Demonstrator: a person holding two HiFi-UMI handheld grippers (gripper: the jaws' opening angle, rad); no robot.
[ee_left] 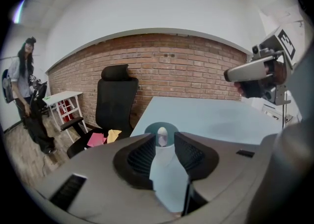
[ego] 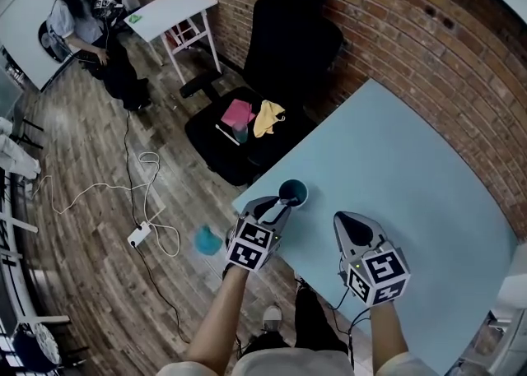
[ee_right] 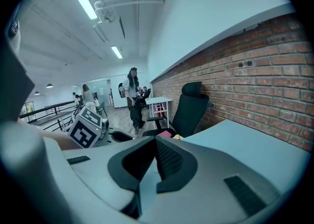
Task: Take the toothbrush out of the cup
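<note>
A dark teal cup (ego: 293, 193) stands near the corner of the light blue table (ego: 412, 177). My left gripper (ego: 277, 204) points at it, open, its tips just short of the rim. In the left gripper view the cup (ee_left: 169, 126) shows between the spread pads (ee_left: 142, 155), with the white toothbrush head (ee_left: 161, 136) sticking up out of it, and nothing touches the pads. The right gripper (ego: 345, 220) hovers over the table to the right of the cup; its jaws (ee_right: 155, 144) are shut and hold nothing. It also shows in the left gripper view (ee_left: 250, 71).
The cup sits close to the table's corner and left edge. A black office chair (ego: 284, 45) carrying pink (ego: 237, 111) and yellow (ego: 268, 117) items stands beyond it by the brick wall. A power strip (ego: 138, 236), cables and a teal object (ego: 207, 241) lie on the floor. A person (ego: 90, 29) sits far left.
</note>
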